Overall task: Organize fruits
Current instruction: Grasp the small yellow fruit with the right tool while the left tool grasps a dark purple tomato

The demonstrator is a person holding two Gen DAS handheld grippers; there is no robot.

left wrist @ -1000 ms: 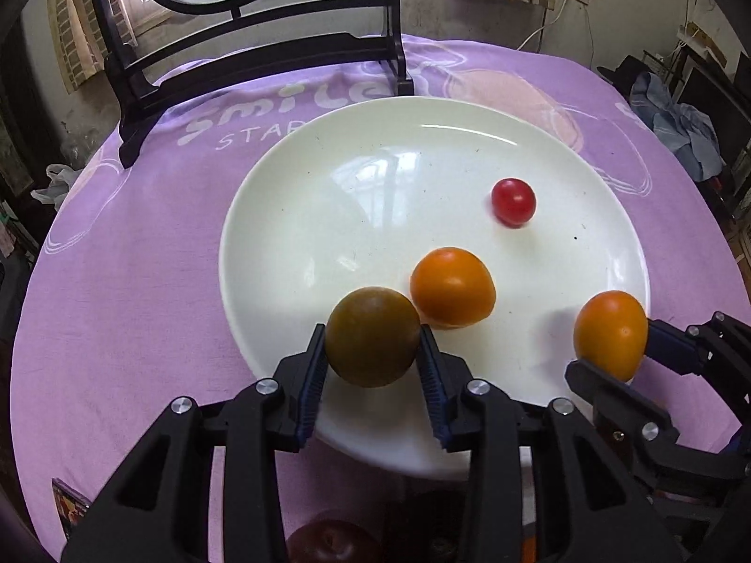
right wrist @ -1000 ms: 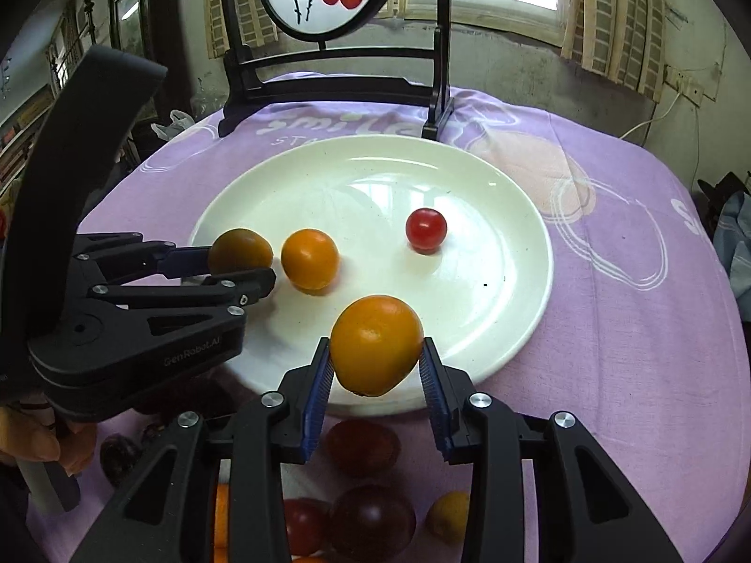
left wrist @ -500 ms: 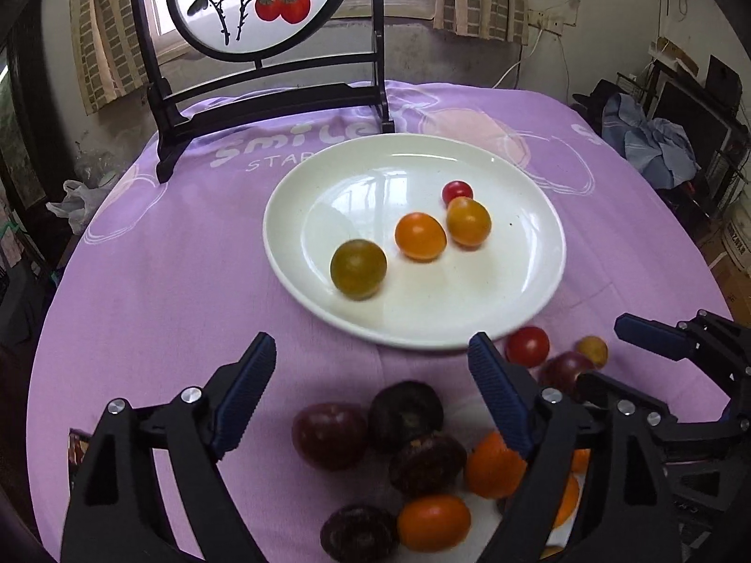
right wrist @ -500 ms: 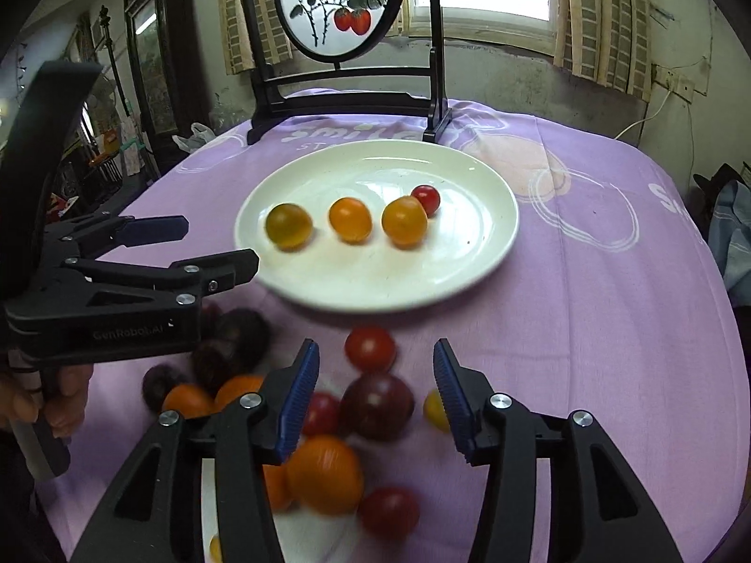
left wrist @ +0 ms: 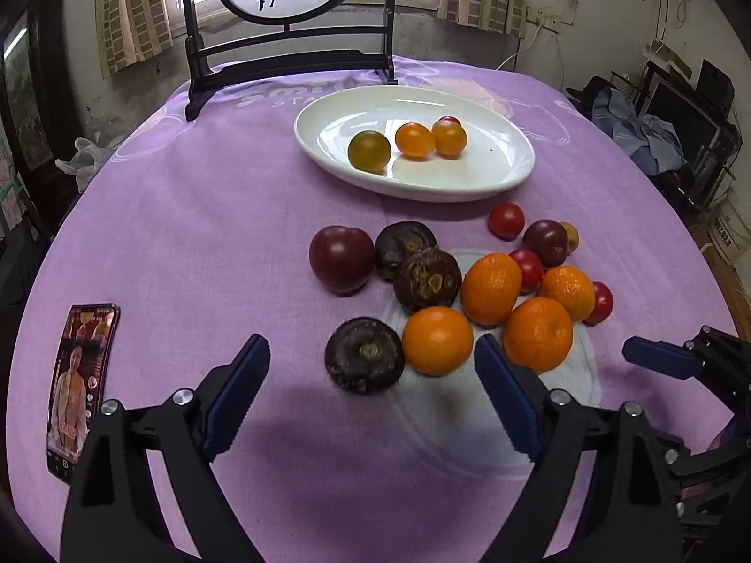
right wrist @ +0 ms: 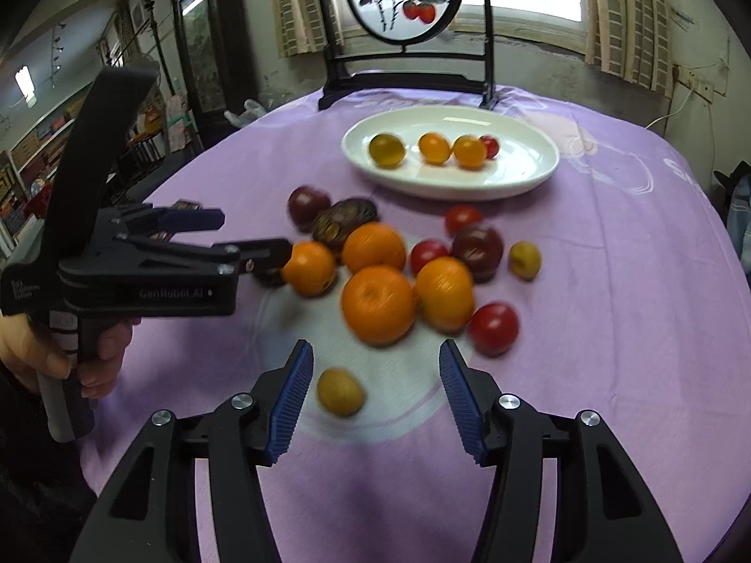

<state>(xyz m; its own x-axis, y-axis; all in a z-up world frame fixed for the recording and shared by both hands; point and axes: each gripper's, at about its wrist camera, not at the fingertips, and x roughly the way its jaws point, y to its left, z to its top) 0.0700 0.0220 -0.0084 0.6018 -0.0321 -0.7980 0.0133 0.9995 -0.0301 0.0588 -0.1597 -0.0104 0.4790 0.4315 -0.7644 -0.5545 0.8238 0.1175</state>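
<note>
The white plate at the far side holds a green-brown tomato, two orange tomatoes and a small red one. Nearer lies a loose pile: several oranges, dark wrinkled fruits, a dark red fruit and red cherry tomatoes. My left gripper hovers over the pile's near edge, its jaws opening wide with nothing gripped. My right gripper is open and empty just short of an orange. A small yellow-green fruit lies below its fingers.
A phone with a lit screen lies on the purple cloth at the near left. A black stand with a round painted panel rises behind the plate. A hand holds the left gripper's handle. Clutter surrounds the table.
Both grippers let go of their tomatoes, which now rest on the plate. Both pulled back from the plate to the pile of fruit, with their jaws spread apart.
</note>
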